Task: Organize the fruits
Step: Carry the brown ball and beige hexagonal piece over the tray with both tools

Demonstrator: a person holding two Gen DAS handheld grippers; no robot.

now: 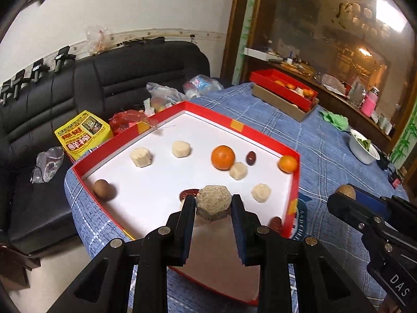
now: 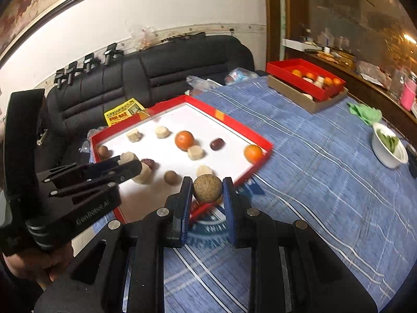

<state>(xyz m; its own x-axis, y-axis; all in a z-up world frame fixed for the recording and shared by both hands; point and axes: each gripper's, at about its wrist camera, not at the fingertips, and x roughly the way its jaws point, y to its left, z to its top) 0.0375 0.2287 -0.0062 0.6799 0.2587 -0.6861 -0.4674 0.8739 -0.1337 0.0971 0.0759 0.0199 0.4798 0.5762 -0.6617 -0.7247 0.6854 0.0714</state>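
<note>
Left wrist view: a speckled hexagonal cake (image 1: 213, 202) is clamped by the left hand-held gripper (image 1: 213, 206) over the near edge of the red tray (image 1: 263, 133), while a round brown fruit (image 2: 207, 188) is pinched by the right hand-held gripper (image 2: 207, 191) just outside that tray's near corner. A slip is judged likely for the round fruit, since little surface is offered to flat pads. Inside the tray two oranges, four pale cakes and one brown fruit are counted.

Right hand-held gripper (image 2: 207, 189) clamps a brown ball (image 2: 207, 188) — beside the red tray (image 2: 256, 137).
</note>
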